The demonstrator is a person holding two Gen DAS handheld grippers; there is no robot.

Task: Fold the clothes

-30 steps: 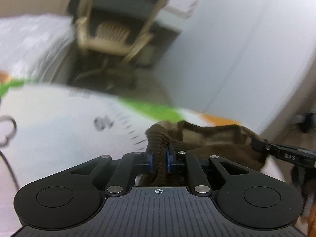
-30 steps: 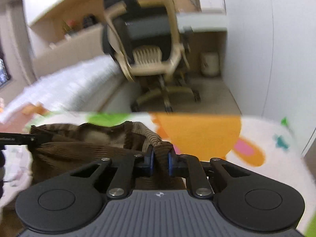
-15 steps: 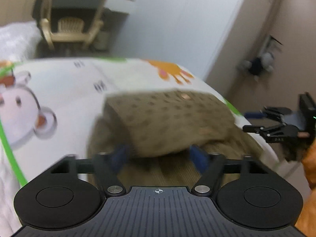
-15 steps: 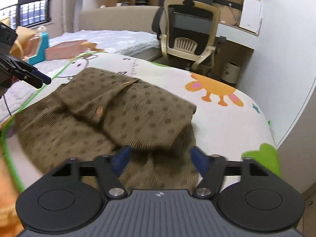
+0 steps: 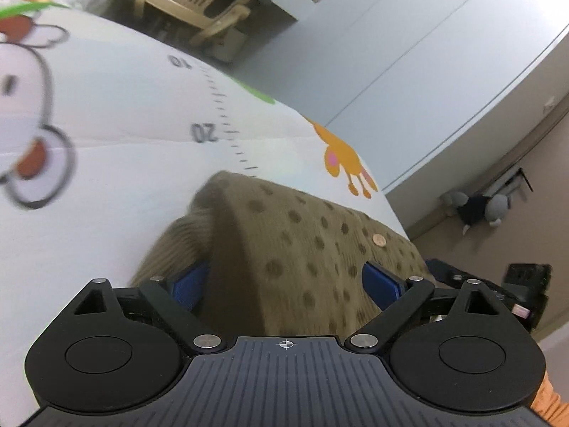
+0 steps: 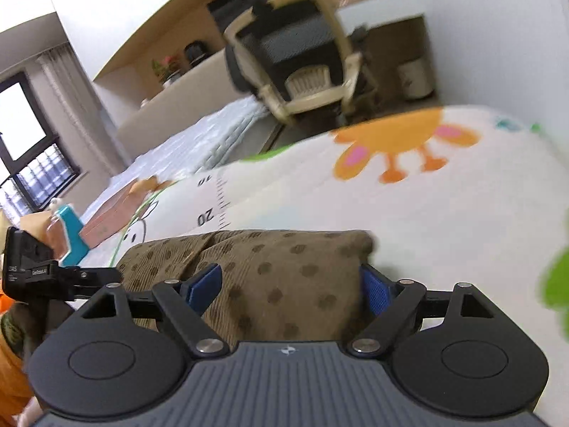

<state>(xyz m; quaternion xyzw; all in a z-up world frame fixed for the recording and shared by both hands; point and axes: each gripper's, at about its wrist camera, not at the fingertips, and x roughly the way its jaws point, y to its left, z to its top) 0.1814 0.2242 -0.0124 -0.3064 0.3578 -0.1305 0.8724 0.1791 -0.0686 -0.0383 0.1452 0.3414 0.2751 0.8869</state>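
Here, ribbed, dotted brown garment (image 5: 302,235), printed mat (image 5: 117,114), spread fingers (image 5: 382,281).

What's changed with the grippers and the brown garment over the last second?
A second ago both grippers were shut on an edge of the brown dotted garment, holding it up. Now the left gripper and the right gripper are open and have let go, and the garment lies folded on the cartoon mat between their spread fingers. The mat itself has not changed.

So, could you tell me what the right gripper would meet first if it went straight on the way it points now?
Most likely the brown dotted garment: the right gripper is open with the folded cloth already lying between its fingers, so contact would come almost at once.
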